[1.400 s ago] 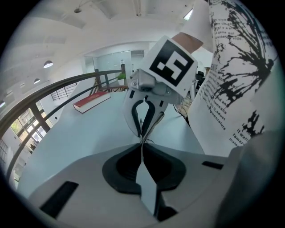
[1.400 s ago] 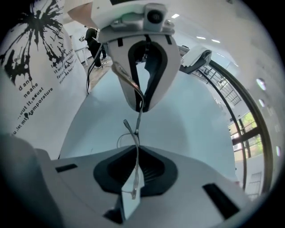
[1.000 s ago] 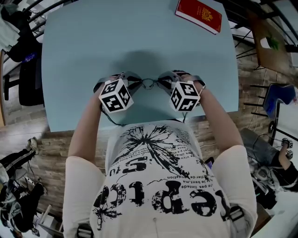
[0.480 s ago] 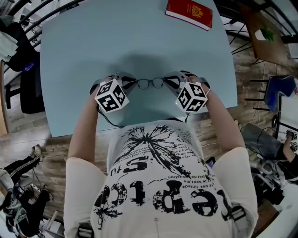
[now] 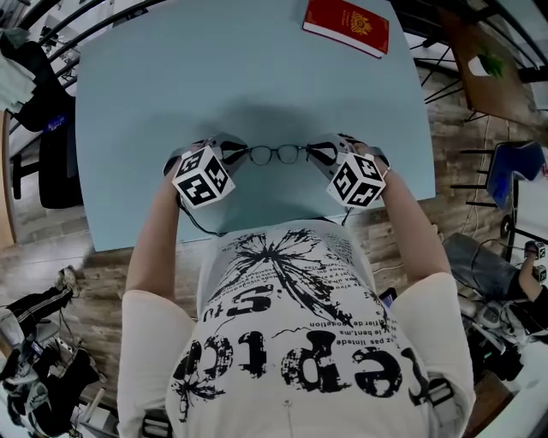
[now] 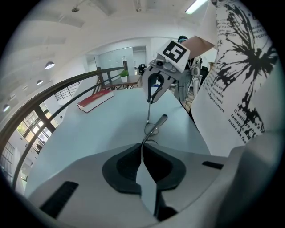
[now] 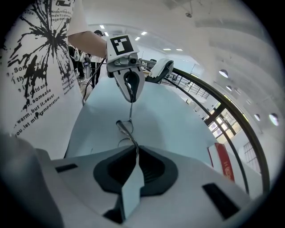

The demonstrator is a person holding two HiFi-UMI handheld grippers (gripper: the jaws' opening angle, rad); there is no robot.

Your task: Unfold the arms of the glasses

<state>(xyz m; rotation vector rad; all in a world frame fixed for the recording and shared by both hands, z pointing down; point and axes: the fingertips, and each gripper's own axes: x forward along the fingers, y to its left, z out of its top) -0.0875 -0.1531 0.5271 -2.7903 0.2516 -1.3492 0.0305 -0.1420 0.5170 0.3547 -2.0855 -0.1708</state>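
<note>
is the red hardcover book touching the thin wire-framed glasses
No, the red hardcover book lies at the far edge of the pale blue table, well apart from the thin wire-framed glasses at the near side.

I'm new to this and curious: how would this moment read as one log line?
left gripper: shut on glasses | right gripper: shut on glasses | glasses: held at both ends, over table

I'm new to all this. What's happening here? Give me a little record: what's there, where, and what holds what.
Surface: light blue table
Main thing: glasses, spanning between the two grippers
Left gripper: jaws shut on one end of the glasses
Right gripper: jaws shut on the other end
Also there: red book, at the table's far edge
</note>
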